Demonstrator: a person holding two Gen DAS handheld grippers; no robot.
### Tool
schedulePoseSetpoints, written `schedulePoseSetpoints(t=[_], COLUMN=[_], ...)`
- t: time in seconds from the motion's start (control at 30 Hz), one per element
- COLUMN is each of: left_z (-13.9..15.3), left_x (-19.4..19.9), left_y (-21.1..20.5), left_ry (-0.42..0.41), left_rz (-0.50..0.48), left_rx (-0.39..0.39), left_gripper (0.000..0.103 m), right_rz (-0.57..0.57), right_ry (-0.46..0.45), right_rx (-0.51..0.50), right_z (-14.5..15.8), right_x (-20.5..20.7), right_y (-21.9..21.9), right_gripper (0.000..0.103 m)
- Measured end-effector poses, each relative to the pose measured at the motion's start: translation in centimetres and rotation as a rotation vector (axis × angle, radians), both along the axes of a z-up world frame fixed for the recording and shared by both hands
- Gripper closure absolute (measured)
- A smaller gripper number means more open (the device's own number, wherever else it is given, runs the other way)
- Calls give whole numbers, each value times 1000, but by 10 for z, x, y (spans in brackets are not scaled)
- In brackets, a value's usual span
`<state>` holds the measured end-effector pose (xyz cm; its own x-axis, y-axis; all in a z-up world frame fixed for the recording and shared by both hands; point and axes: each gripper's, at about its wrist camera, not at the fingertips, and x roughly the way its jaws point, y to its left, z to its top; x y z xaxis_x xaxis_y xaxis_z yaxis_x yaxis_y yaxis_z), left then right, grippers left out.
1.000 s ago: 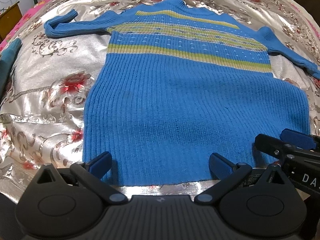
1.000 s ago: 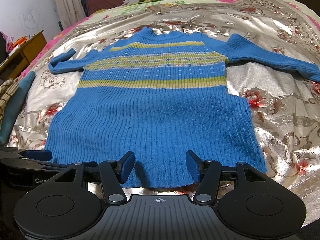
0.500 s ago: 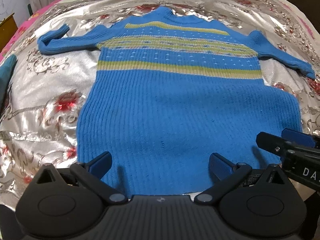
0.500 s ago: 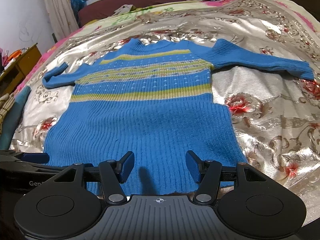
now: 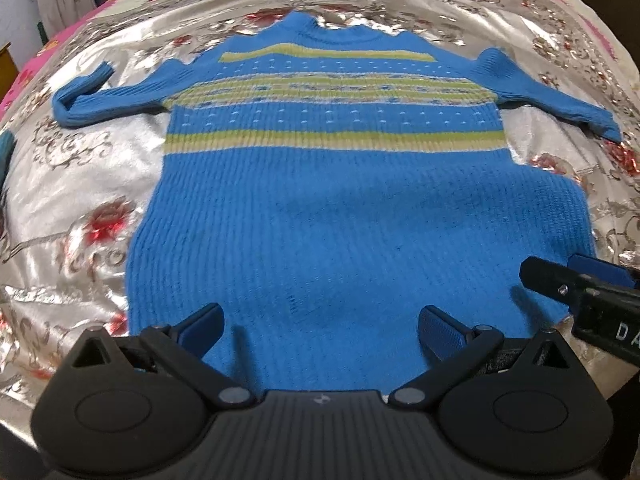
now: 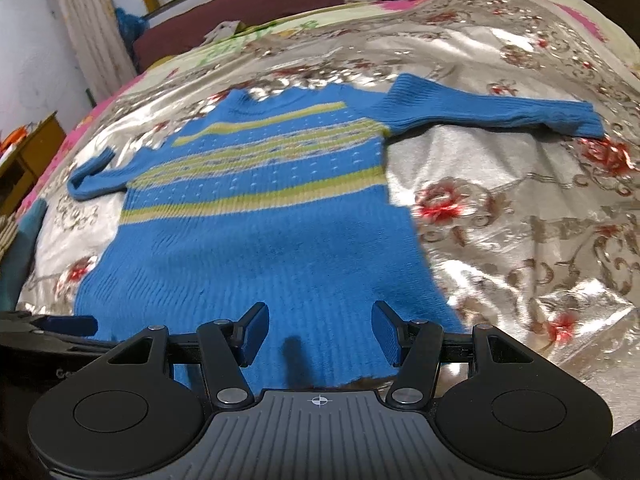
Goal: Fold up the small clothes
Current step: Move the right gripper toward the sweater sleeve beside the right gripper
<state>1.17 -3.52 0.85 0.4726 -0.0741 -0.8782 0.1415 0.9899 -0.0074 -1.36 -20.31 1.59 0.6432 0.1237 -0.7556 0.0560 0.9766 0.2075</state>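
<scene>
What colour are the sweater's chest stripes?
Yellow-green on blue, on the sweater; clearest in the left wrist view.

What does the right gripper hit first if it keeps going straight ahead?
Probably the sweater. The right gripper is open, pointing across the hem toward the striped chest. Nothing else lies in that line; height above the knit is unclear.

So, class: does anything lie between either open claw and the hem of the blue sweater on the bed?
Nothing visible does. The left claw and the right claw both hang open right at the blue sweater hem, with only knit and shiny bedspread ahead. The sweater lies flat, sleeves spread.
</scene>
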Motion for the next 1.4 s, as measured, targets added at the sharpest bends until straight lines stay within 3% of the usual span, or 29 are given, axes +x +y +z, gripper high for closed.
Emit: schedulePoseSetpoints(t=[0.27,0.5,0.57,0.87,1.1,1.4], left_z=[-6,-8,-8,-3,-4,4], left_x=[2,3,4,4,3,-1], left_y=[-7,-1,0,4,-1,-4], left_ry=[3,10,8,-25,-21,-48], left_rz=[-35,-29,-30,-38,-55,-80], left_rx=[-3,-40,-44,-37,-27,-32], left_gripper=[0,0,0,0,0,0], right_rz=[-90,-76,-73,-106,-23,-3], right_ry=[26,76,91,97,139,215], right_rx=[-12,24,38,2,60,268], right_z=[-5,-11,-12,-9,-17,-5], right_x=[1,6,7,11,17,4], right_y=[-28,-38,-42,-62,-56,-80], right_gripper=[46,47,52,54,88,94])
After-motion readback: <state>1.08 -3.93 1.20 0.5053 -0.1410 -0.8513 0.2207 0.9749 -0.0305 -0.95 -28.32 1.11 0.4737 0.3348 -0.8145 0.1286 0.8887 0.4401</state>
